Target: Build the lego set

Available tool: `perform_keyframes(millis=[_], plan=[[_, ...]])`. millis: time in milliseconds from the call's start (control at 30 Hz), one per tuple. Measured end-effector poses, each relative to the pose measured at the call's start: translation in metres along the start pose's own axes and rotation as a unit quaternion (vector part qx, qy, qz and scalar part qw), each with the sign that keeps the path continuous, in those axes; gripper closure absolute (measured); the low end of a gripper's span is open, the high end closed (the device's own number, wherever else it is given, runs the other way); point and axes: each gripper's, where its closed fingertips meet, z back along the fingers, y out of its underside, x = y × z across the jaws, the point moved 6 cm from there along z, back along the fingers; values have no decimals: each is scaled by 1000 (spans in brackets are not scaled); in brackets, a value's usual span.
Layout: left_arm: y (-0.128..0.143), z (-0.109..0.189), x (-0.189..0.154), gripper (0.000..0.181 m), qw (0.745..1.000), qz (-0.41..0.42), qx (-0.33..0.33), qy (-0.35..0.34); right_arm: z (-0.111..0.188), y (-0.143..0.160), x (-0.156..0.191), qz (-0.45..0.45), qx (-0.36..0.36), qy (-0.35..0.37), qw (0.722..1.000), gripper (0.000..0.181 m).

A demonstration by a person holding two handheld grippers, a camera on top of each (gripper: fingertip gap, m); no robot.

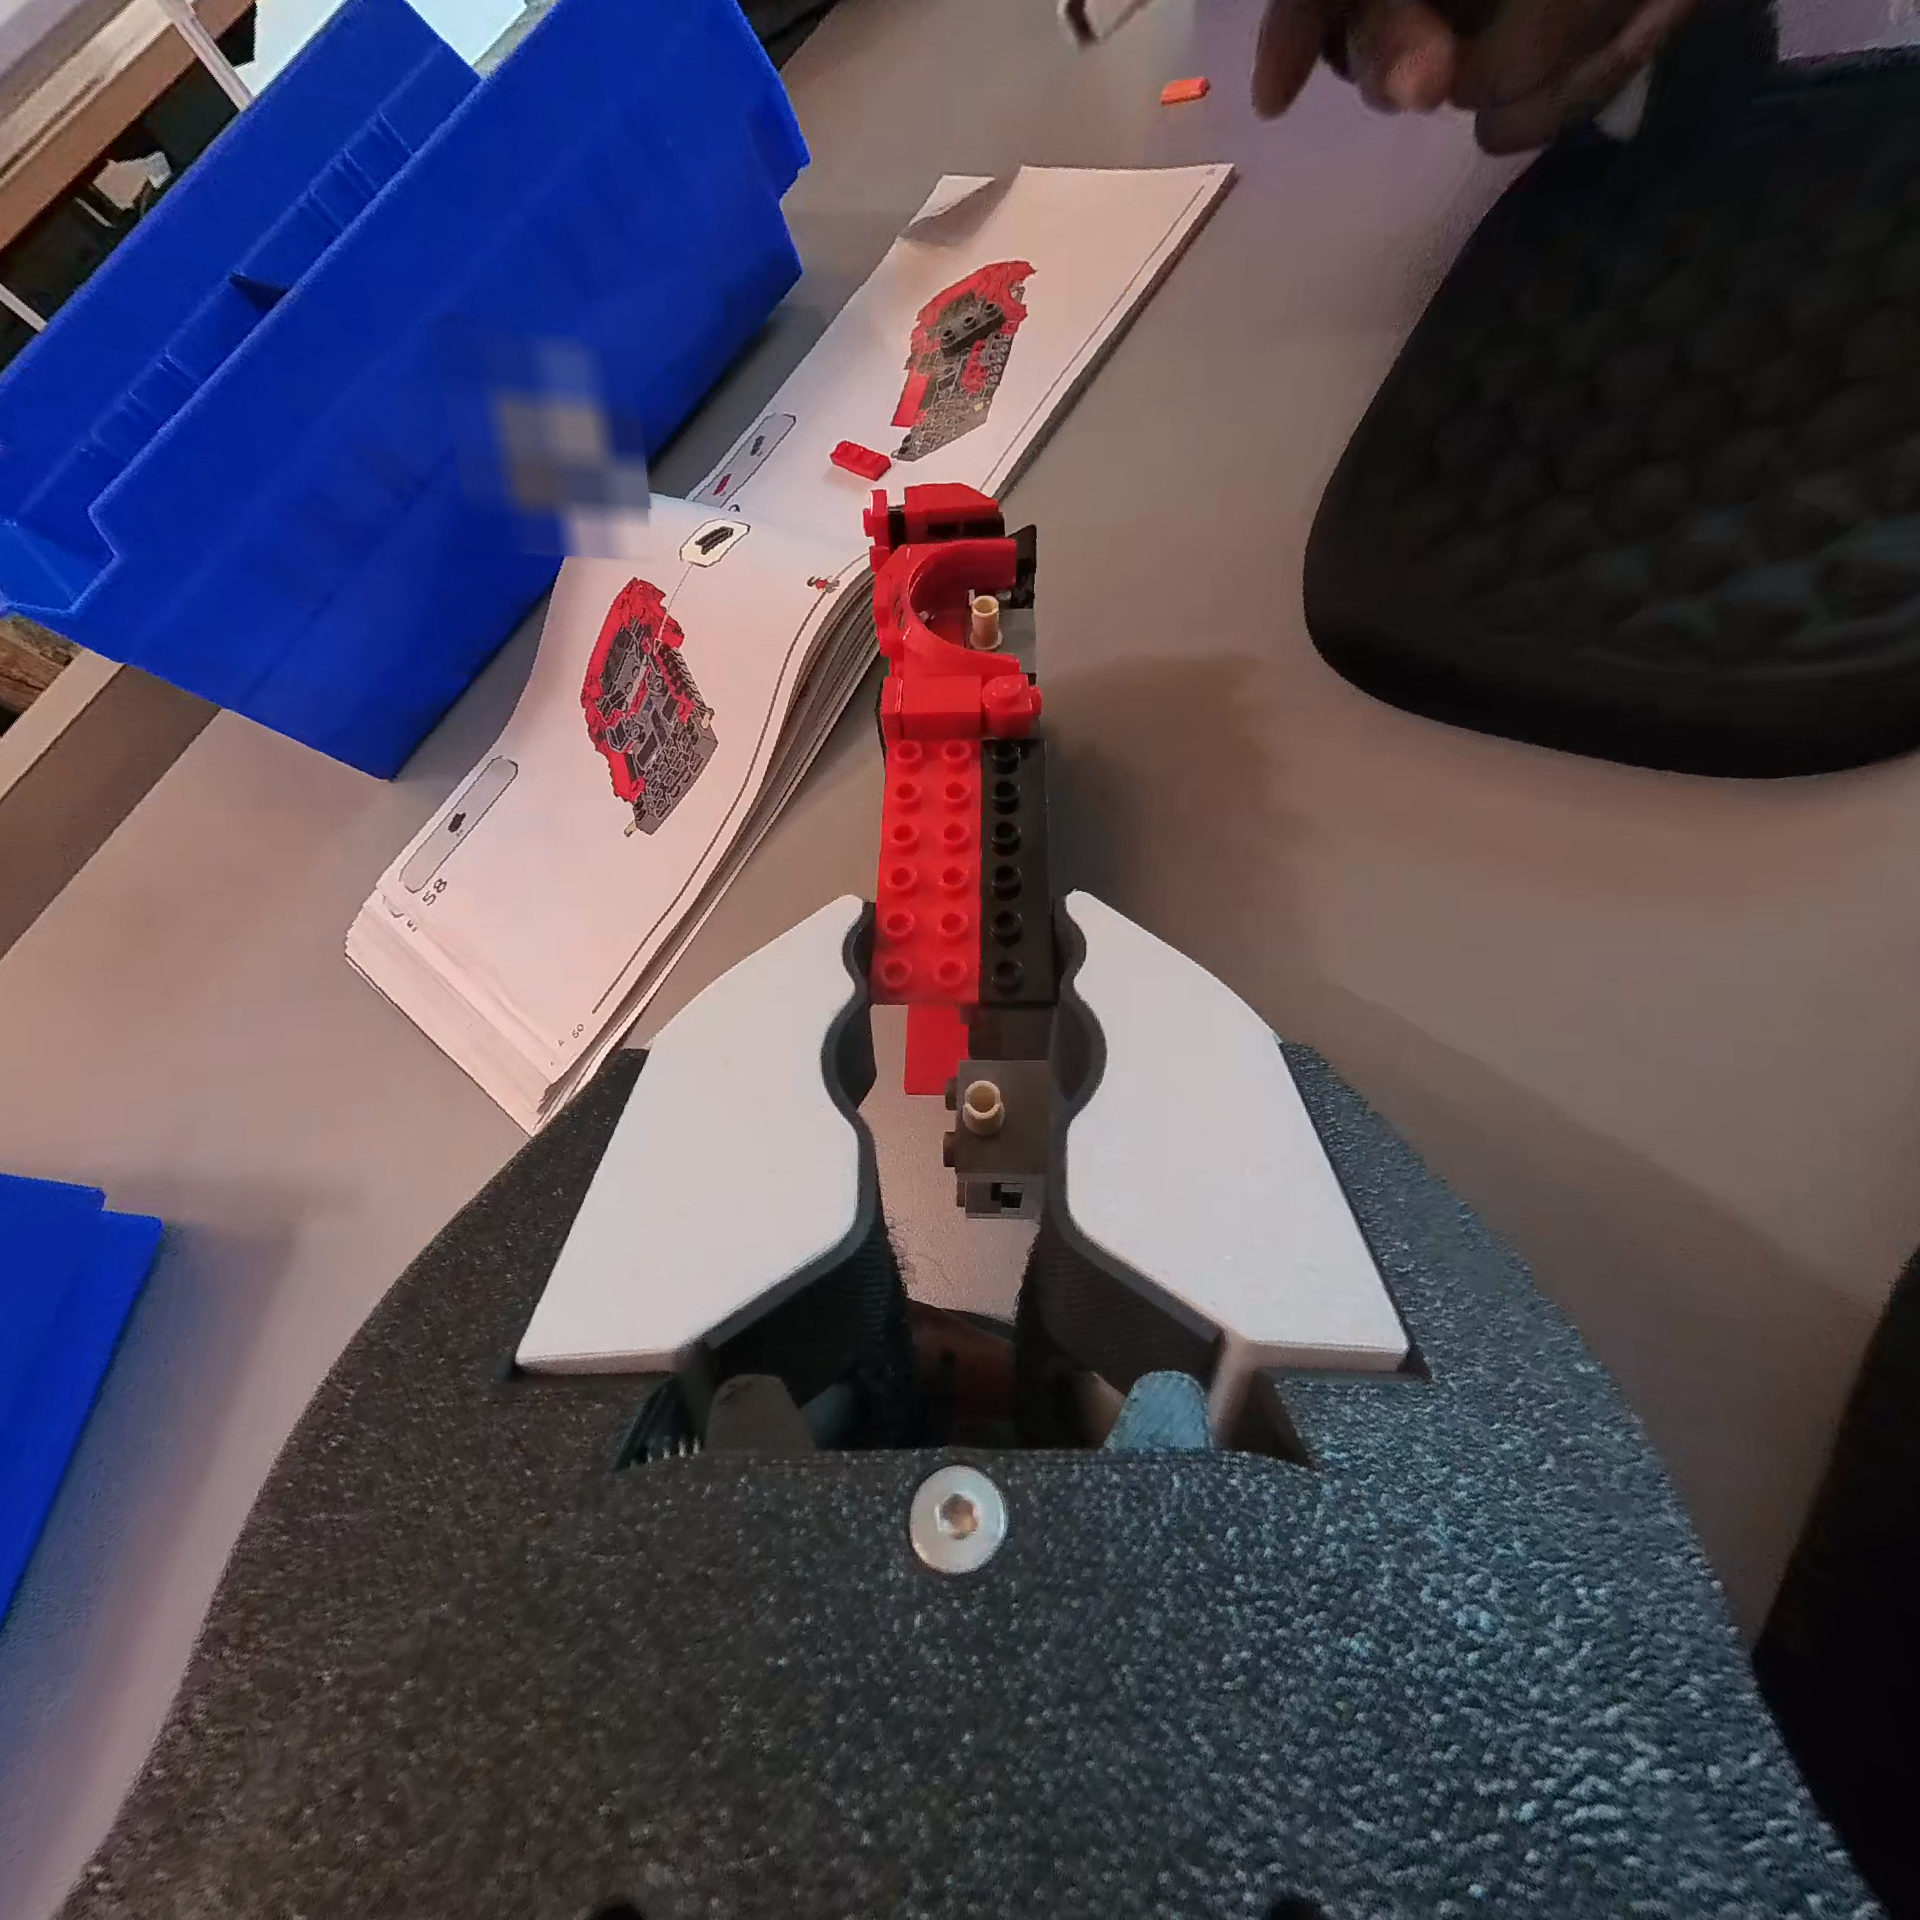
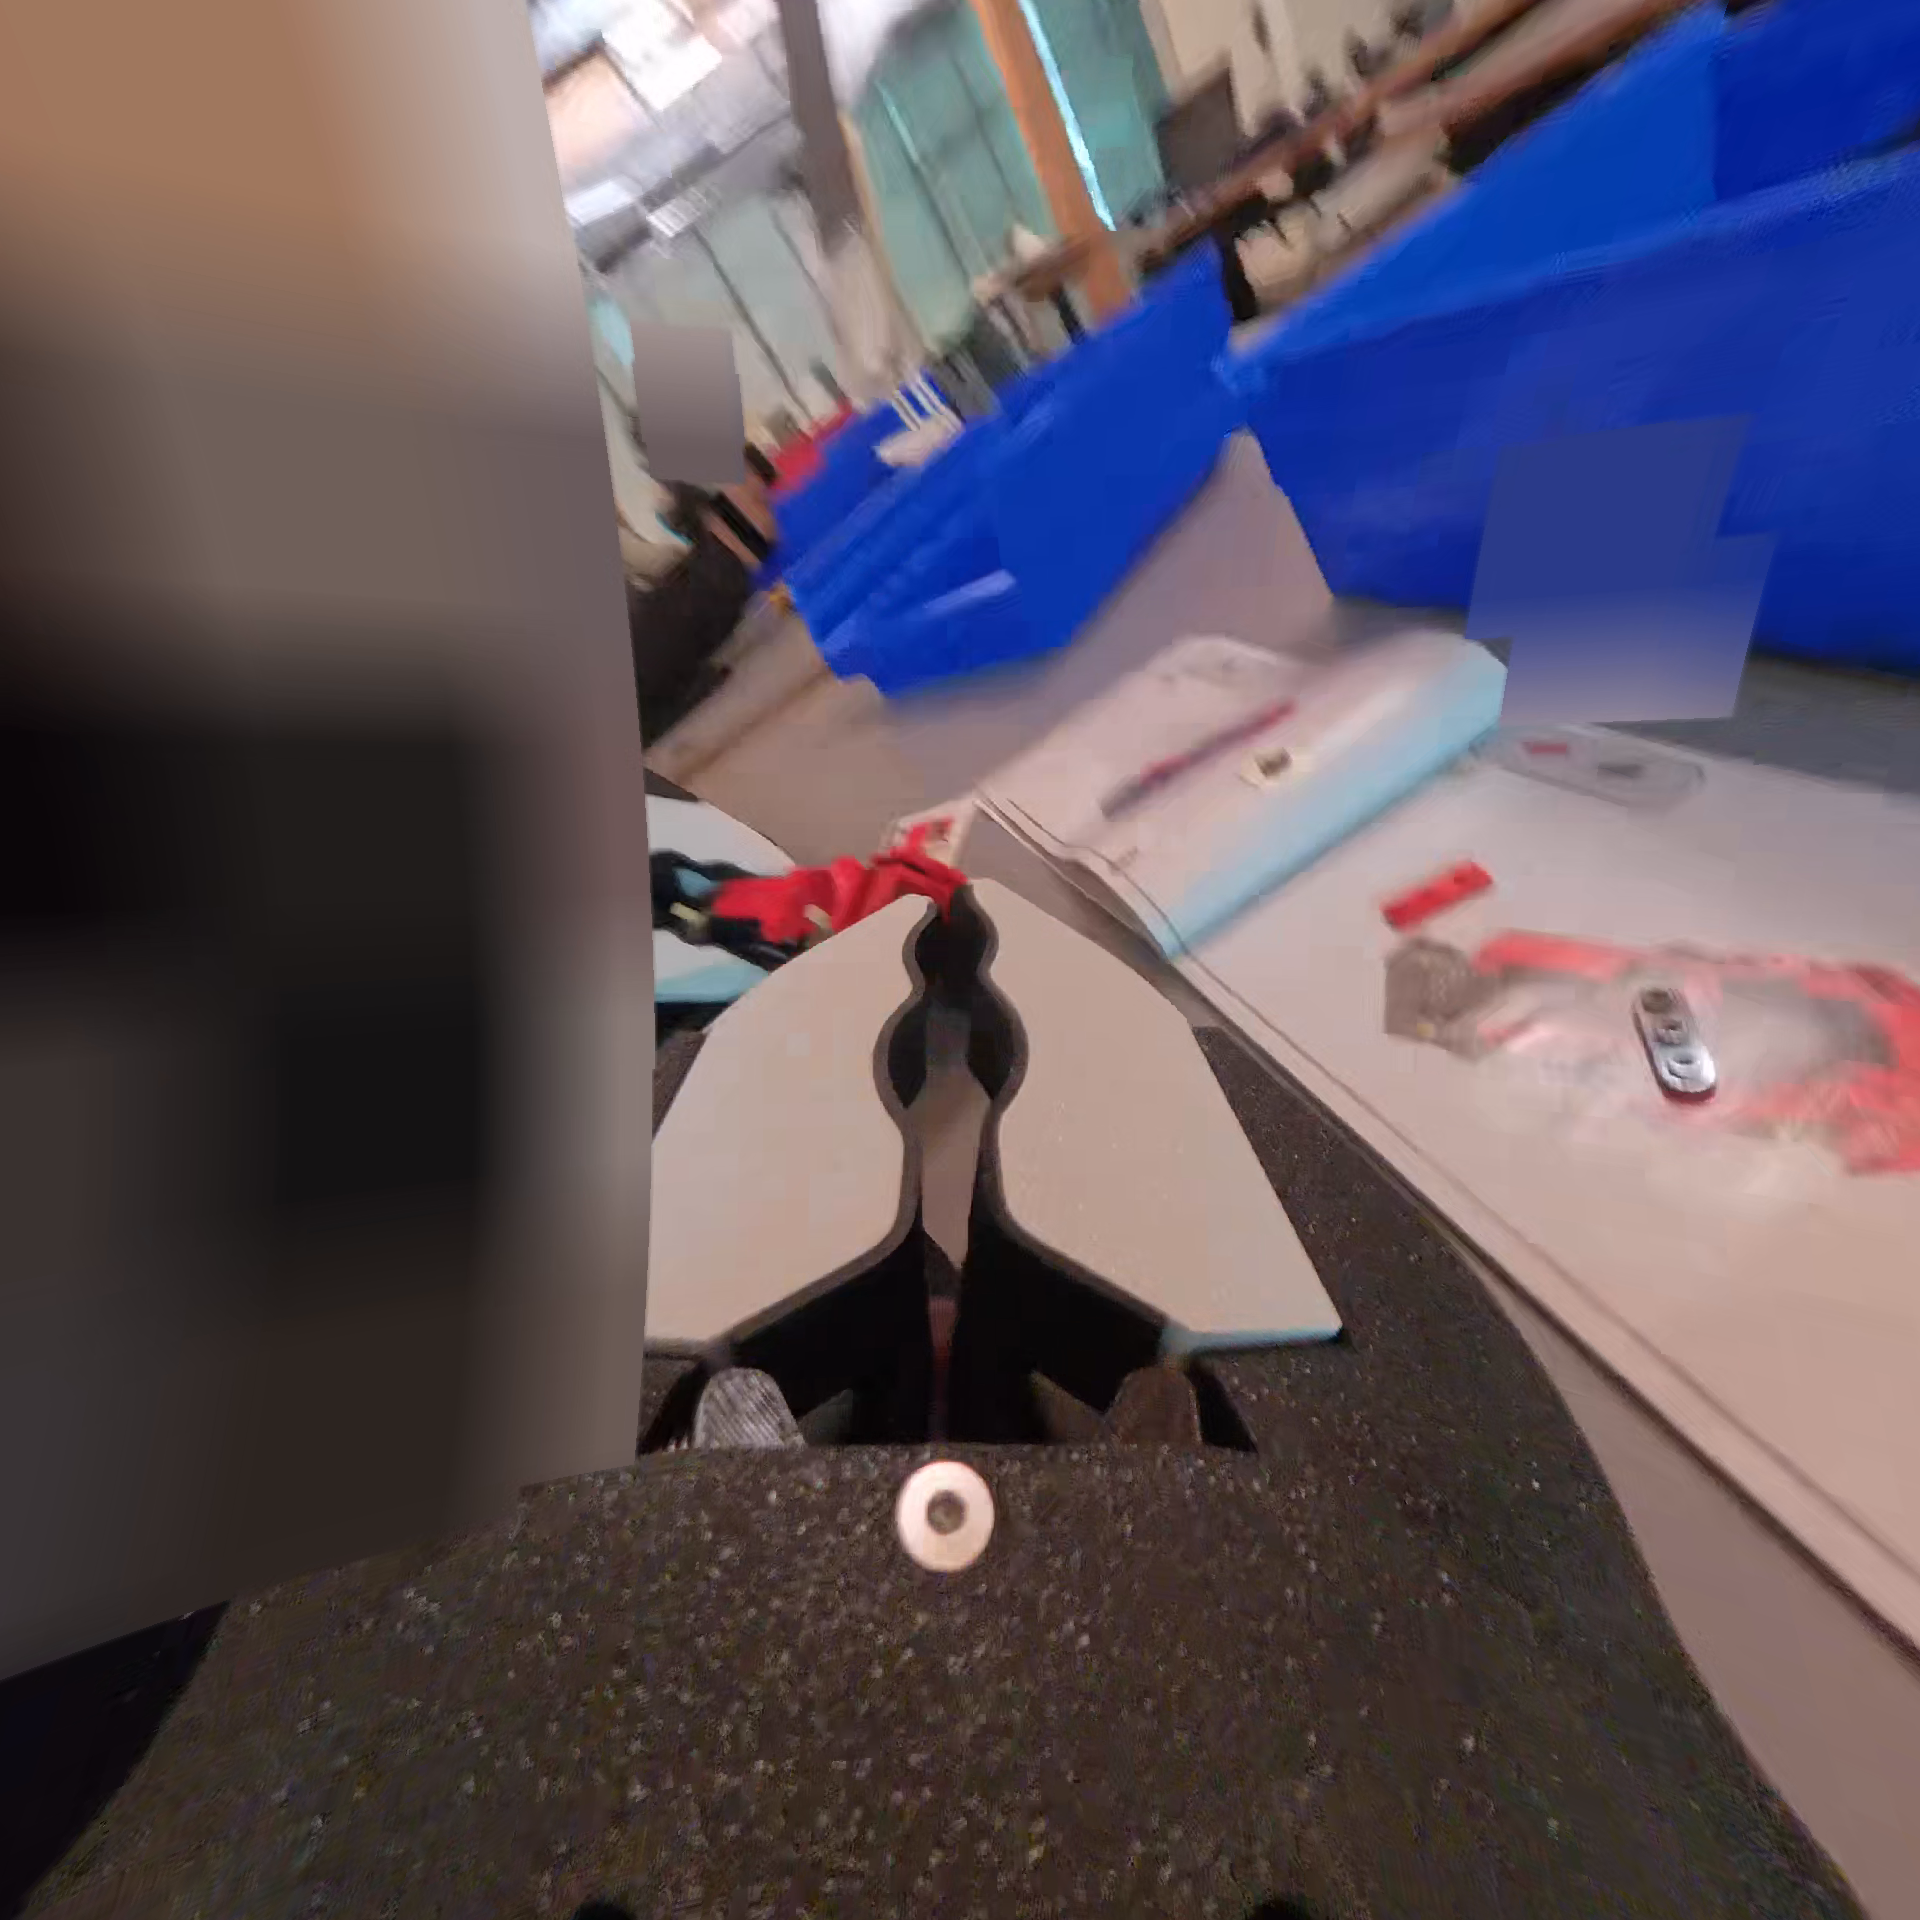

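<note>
Left wrist view: left tongs point(image 1: 961, 940) around lego build point(image 1: 961, 821), printed booklet point(image 1: 665, 748) beside.

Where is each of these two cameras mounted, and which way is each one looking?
Left wrist view: sits on the left tongs, looking forward along them and down at the table; the tongs clamp the red and black lego build, beyond it the open instruction booklet and blue bins; a hand shows far off.
Right wrist view: sits on the right tongs, nearly shut, facing low across the table; motion-blurred.
Shared: the build, booklet and bins.
</note>
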Motion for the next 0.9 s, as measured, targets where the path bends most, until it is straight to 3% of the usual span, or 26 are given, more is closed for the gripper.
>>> perform_keyframes(millis=[33, 133, 267, 433, 600, 767, 900], plan=[[0, 0, 0, 151, 1000, 2, 0, 1, -2, 2, 0, 2, 7, 4, 1000, 178], [0, 0, 1, 151, 1000, 8, -1, 5, -4, 2, -5, -4, 18, 32, 999, 174], [0, 0, 2, 151, 1000, 20, -5, 20, -17, 14, -15, -36, 90, 55, 994, 159], [1, 0, 3, 151, 999, 32, -7, 30, -31, 28, 0, 63, 172, 58, 981, 145], [0, 1, 1, 151, 999, 20, -9, 24, -34, 32, 10, 159, 183, 88, 966, 145], [0, 1, 0, 151, 999, 15, -11, 31, -34, 33, 14, 184, 184, 89, 962, 174], [1, 1, 0, 152, 999, 18, -13, 35, -33, 34, 19, 203, 179, 75, 960, 181]])
